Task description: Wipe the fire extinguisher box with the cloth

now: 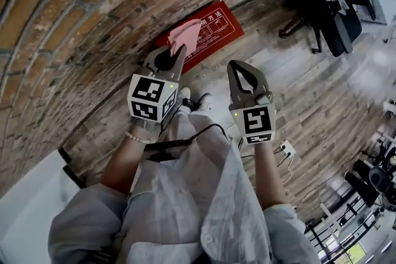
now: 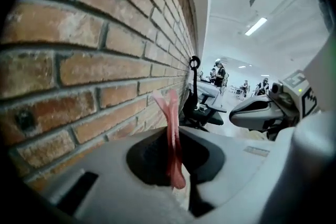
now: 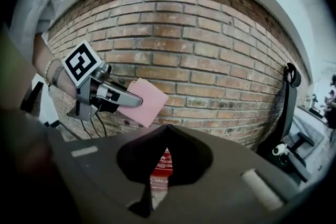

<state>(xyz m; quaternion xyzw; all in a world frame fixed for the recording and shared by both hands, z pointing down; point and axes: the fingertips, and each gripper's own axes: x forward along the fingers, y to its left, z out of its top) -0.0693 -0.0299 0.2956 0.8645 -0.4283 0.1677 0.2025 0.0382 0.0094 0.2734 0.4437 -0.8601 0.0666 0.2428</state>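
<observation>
Holding the cloth [image 1: 185, 37] is the job of the left tool [image 1: 172, 59], and its jaws are clamped on one edge of this pink square. The rest of the cloth stands out free past the tips. The right tool [image 1: 242, 78] has its jaws together with nothing between them, and it hangs to the right of the left one.

The fire extinguisher box [image 1: 213, 31] is a flat red box on the floor [image 1: 291, 89], at the foot of the brick wall [image 1: 74, 21], far from the person. I judge that this is the approach step: the cloth is in the air in front of the wall, above the box, and the wiping is not yet begun. The next move calls for lowering the left tool until the free part of the cloth lies flat on the red top, then drawing it along the surface with light pressure. The right tool seems to have no role in this.

From the head view, the cloth and the left tool cover the left part of the box. The right gripper view shows only a narrow red strip of it in the opening behind the jaws, and the left gripper view does not show it at all. The white print on the top is too small to read well. Whether the box is dusty, I cannot tell.
</observation>
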